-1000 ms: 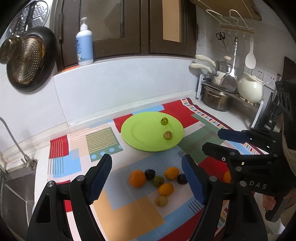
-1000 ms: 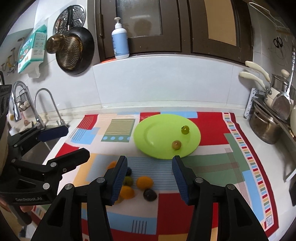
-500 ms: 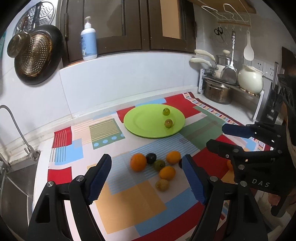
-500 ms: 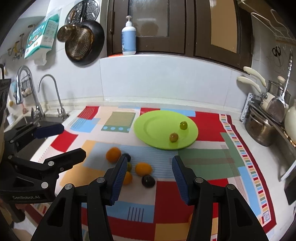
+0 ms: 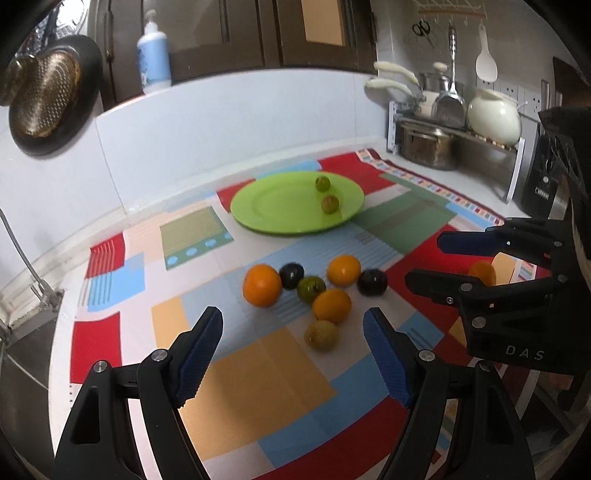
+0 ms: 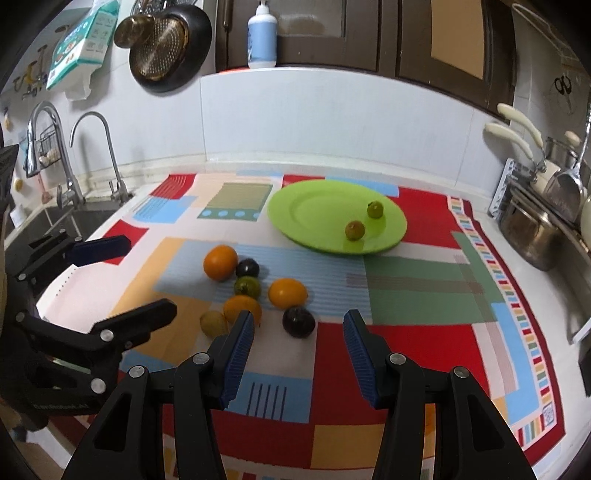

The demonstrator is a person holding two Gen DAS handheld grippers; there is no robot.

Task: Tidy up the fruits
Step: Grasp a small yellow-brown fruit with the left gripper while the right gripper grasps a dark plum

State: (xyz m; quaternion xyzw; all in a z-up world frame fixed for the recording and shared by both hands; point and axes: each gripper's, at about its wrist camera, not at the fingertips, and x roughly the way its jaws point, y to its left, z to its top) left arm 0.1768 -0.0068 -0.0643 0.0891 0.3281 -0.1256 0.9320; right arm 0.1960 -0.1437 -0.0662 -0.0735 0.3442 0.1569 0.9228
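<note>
Over the patterned cloth (image 6: 406, 280), your left gripper (image 5: 293, 345) and right gripper (image 6: 298, 341) have sunk toward the loose fruit cluster (image 5: 314, 288), both open and empty, ready to pick.

Legible text, two items. "DAS": white letters on the black body of the right hand-held gripper (image 5: 424, 260), seen in the left wrist view. Faint lettering on the body of the left hand-held gripper (image 6: 147, 275), right wrist view: unreadable. Print on bottle (image 6: 262, 35) and carton (image 6: 79, 40): too small.
</note>
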